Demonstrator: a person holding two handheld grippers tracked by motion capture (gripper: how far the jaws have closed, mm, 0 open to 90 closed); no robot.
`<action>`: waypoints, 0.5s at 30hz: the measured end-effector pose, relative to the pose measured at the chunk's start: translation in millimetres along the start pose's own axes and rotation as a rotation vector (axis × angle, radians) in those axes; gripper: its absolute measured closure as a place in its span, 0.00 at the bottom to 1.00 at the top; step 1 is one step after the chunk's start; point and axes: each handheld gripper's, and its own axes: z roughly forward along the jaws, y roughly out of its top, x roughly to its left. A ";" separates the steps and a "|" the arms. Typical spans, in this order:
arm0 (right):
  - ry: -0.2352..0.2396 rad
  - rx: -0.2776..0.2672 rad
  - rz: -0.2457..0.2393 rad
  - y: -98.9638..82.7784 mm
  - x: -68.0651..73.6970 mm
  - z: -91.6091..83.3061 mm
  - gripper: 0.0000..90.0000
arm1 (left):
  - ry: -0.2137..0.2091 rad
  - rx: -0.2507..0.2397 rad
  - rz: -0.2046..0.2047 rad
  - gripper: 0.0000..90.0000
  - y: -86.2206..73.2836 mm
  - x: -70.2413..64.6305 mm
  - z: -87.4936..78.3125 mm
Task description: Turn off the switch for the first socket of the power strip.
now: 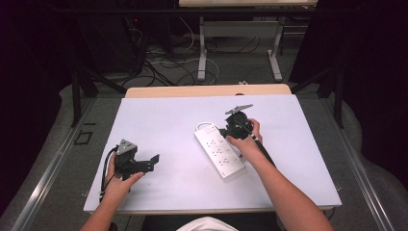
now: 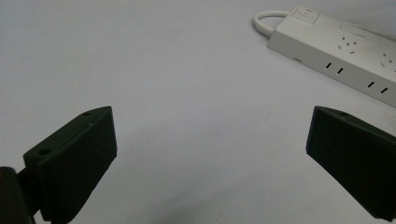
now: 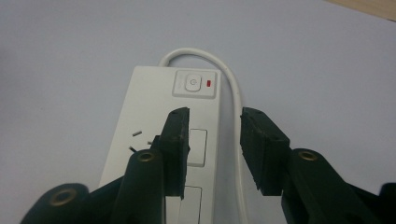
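Power strip point(image 1: 219, 150): white, lies diagonally mid-table point(image 1: 159, 202), switch end at 11 o'clock. Right gripper point(image 3: 215, 142): jaws narrowed around its cable point(image 3: 232, 84), not yet pinching; I centre it before squeezing. Left gripper point(image 1: 144, 163): wide, empty, at 8 o'clock.

- Left black two-jaw gripper point(image 1: 153, 161): held low in left hand point(image 1: 120, 180), jaws wide apart, nothing between.
- Right black two-jaw gripper point(image 1: 223, 131): right hand point(image 1: 248, 139) grips it, forearm extended, jaws partly apart.
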 end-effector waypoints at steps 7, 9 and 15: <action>0.009 0.032 -0.004 -1.3 0.5 7.5 0.82 | 0.001 0.001 0.002 0.02 0.0 0.1 -0.1; 0.011 0.043 -0.004 -1.7 0.7 9.7 0.85 | 0.001 0.000 0.002 0.02 -0.1 0.2 -0.2; 0.016 0.073 0.009 -2.7 0.6 14.8 0.91 | 0.002 -0.004 0.002 0.02 -0.2 0.7 -0.2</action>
